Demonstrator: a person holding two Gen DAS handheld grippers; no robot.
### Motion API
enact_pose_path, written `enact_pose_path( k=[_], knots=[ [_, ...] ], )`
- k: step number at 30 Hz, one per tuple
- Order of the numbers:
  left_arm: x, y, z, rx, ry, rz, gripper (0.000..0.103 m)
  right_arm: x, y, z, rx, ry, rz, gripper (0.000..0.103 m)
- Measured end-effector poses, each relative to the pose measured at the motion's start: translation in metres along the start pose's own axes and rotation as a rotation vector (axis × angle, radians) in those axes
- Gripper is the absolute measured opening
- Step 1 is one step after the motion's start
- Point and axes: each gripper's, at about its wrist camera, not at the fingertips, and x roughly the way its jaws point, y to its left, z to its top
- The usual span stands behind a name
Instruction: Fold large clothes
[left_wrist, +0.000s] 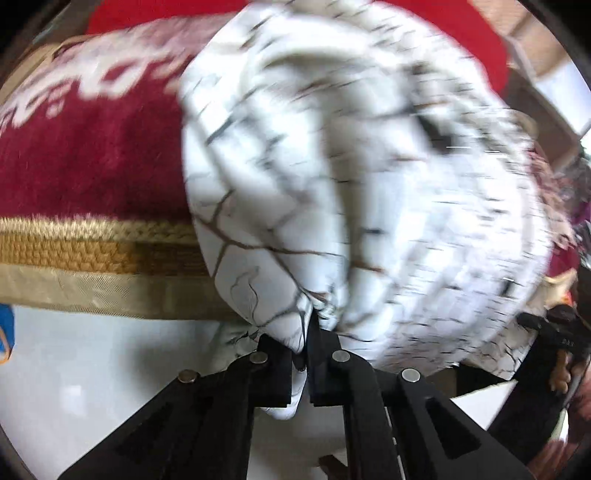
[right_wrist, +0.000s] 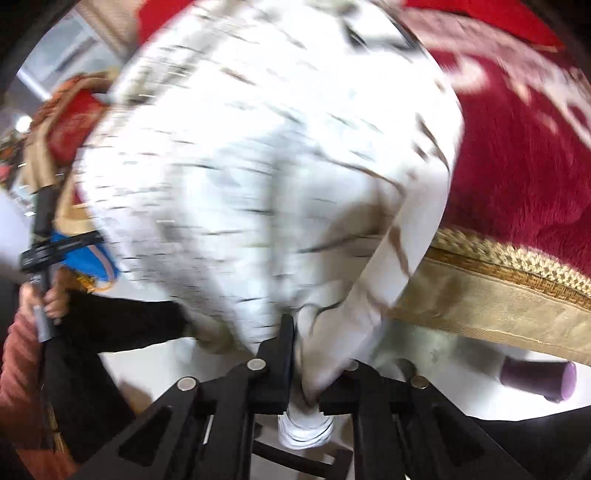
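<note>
We have the white crack-patterned fabric garment (left_wrist: 351, 177) clenched in both the left gripper (left_wrist: 304, 354) and right gripper (right_wrist: 306, 369) above the red plush blanket (left_wrist: 92, 158) (soft, light, floppy), best gripped at edges.

Both grippers, left gripper (left_wrist: 307, 347) and right gripper (right_wrist: 301, 354), have matte black angular fingers (left_wrist: 321, 354) with round silver studs; a rust-orange sleeve (right_wrist: 18, 373) shows.

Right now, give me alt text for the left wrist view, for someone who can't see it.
The left hand-held gripper is shut on a bunched fold of white garment with dark crackle lines, which fills most of the blurred frame. Behind it lies a red plush blanket with a gold braided border, above a white surface.
</note>
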Motion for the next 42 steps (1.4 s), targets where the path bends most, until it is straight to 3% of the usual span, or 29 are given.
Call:
enact_pose_path(
  k=[4,6,7,9,11,16,19,20,21,22,23,24,25,26,31,37,38,39,40,42],
  knots=[
    [-0.035,-0.011,-0.002,0.03,-0.117,-0.13,0.004,-0.032,0.022,0.003,-0.039,-0.077,0.098,0.01],
    [-0.044,-0.012,0.0,0.036,-0.16,-0.15,0.004,-0.045,0.028,0.007,-0.045,-0.105,0.14,0.008],
    [-0.043,-0.012,0.001,0.037,-0.159,-0.14,0.004,-0.049,0.034,0.01,-0.05,-0.113,0.147,0.008],
    [-0.033,-0.014,0.0,0.032,-0.121,-0.113,0.004,-0.049,0.035,0.019,-0.047,-0.093,0.065,0.008],
    [-0.019,-0.013,0.005,0.031,-0.077,-0.079,0.004,-0.045,0.029,0.023,-0.038,-0.077,0.04,0.008],
    [-0.003,-0.001,0.011,-0.05,0.004,-0.034,0.005,-0.03,-0.028,0.014,0.111,0.012,0.0,0.012],
    [0.007,0.009,0.01,-0.111,0.055,0.033,0.033,-0.031,-0.057,0.003,0.189,0.1,0.041,0.012],
    [0.008,0.017,0.005,-0.13,0.074,0.072,0.056,-0.035,-0.064,-0.002,0.187,0.107,0.016,0.014],
    [0.012,0.021,0.005,-0.149,0.088,0.112,0.065,-0.038,-0.068,-0.005,0.177,0.111,-0.016,0.019],
    [0.015,0.025,0.006,-0.16,0.099,0.129,0.065,-0.039,-0.073,-0.007,0.162,0.122,-0.042,0.024],
    [0.018,0.026,0.006,-0.167,0.114,0.134,0.065,-0.035,-0.075,-0.006,0.145,0.139,-0.063,0.04],
    [0.02,0.028,0.007,-0.175,0.126,0.138,0.065,-0.032,-0.078,-0.006,0.132,0.146,-0.076,0.068],
    [0.02,0.029,0.007,-0.178,0.128,0.147,0.065,-0.031,-0.081,-0.005,0.12,0.136,-0.085,0.079],
    [0.019,0.031,0.006,-0.178,0.127,0.16,0.065,-0.034,-0.086,-0.006,0.111,0.114,-0.094,0.082],
    [0.032,0.019,0.021,-0.153,0.118,0.194,0.067,-0.034,-0.074,0.018,0.005,0.025,-0.075,0.082],
    [0.038,0.013,0.044,-0.1,0.099,0.191,0.067,-0.01,-0.086,0.034,0.09,0.102,0.088,0.08],
    [0.04,0.009,0.045,-0.077,0.098,0.176,0.066,-0.009,-0.086,0.034,0.094,0.112,0.102,0.072],
    [0.04,0.006,0.046,-0.062,0.099,0.167,0.065,-0.007,-0.084,0.035,0.084,0.126,0.126,0.044],
    [0.041,0.003,0.047,-0.051,0.1,0.157,0.065,-0.004,-0.083,0.037,0.069,0.137,0.144,0.027],
    [0.04,0.004,0.048,-0.051,0.097,0.13,0.061,0.001,-0.075,0.044,0.061,0.13,0.174,0.021]
  ],
)
